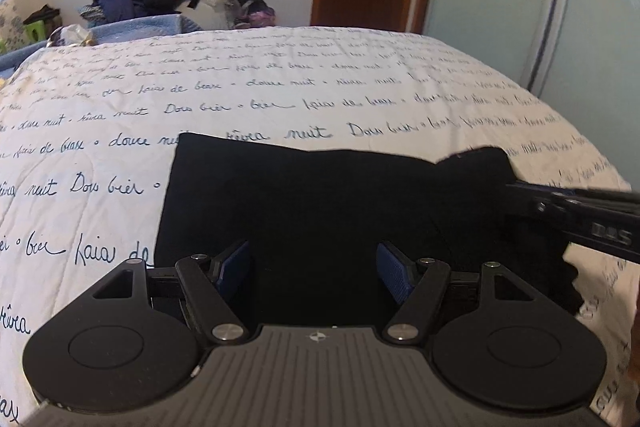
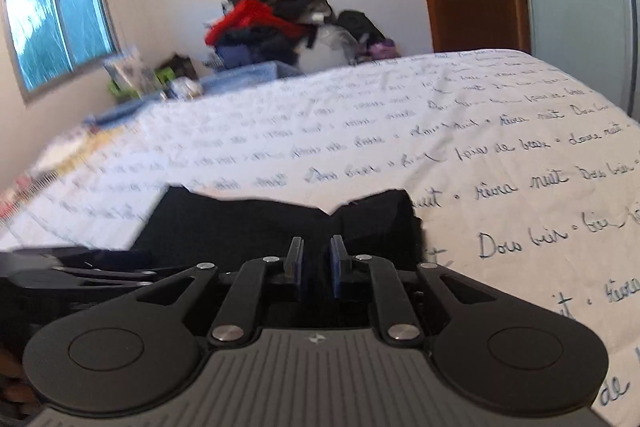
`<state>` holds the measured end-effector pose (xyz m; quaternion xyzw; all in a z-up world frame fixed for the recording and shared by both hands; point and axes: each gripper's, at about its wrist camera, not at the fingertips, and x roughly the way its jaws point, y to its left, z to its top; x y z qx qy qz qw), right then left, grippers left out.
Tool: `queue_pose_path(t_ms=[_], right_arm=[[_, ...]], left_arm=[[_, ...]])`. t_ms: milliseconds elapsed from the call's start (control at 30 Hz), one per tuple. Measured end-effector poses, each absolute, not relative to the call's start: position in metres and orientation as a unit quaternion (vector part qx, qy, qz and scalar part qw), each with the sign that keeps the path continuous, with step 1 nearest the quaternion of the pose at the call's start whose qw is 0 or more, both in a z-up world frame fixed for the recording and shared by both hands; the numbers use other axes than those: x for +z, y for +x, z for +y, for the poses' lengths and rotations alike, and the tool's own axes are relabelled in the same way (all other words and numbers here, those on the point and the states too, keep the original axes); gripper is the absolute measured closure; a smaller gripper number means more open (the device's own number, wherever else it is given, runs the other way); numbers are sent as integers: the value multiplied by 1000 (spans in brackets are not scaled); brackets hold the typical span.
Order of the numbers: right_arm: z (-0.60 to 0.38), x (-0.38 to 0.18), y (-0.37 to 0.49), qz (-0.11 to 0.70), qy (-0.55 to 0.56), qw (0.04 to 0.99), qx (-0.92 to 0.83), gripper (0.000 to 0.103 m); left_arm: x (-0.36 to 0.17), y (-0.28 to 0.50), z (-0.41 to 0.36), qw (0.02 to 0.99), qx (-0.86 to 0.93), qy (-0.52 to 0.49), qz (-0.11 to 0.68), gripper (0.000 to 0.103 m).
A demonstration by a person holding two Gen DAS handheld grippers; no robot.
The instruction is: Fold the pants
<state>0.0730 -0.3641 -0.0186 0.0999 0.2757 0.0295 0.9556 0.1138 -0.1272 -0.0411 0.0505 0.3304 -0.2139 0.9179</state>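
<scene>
Black pants (image 1: 320,203) lie folded into a compact, roughly rectangular block on the white script-printed bedspread (image 1: 280,87), filling the lower centre of both wrist views; the fabric reads as uniformly dark, with a straight far edge broken by a notch near the right corner, which is raised. The left gripper (image 1: 314,269) hovers over the near part of the pants with jaws spread wide and nothing between them. The right gripper (image 2: 316,265) has jaws drawn narrow, with a slim gap between the blue pads; whether fabric is pinched there cannot be told.
</scene>
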Motion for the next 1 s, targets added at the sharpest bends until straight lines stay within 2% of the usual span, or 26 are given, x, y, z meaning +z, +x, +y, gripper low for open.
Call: queue_pose_path(t_ms=[67,133,267,367,500,600,833,1000], right_arm=[[-362,-21,72,285,56,957,-21,83],[-366,-20,65,275,24,958,-74,83],[-361,-8,51,239,35,970,-32,79],[-345,-11,59,260,27,965,19,66],[-334,-32,68,306,-10,952,17,65],[-339,-35,62,314,-15,949,16,58],[-374,-21,54,289,83,953,29,57],[-407,-28,66,306,139,942,25,52]], left_arm=[[-42,109,-130,917,-220,62,325,31],[-42,107,-132,917,-222,67,323,30],[-43,105,-135,916,-224,72,324,29],[-42,104,-135,916,-223,72,326,29],[-42,104,-133,916,-222,75,326,28],[-43,105,-131,916,-221,75,326,27],[-30,110,-112,927,-206,77,302,25],[-24,134,-73,932,-187,38,308,20]])
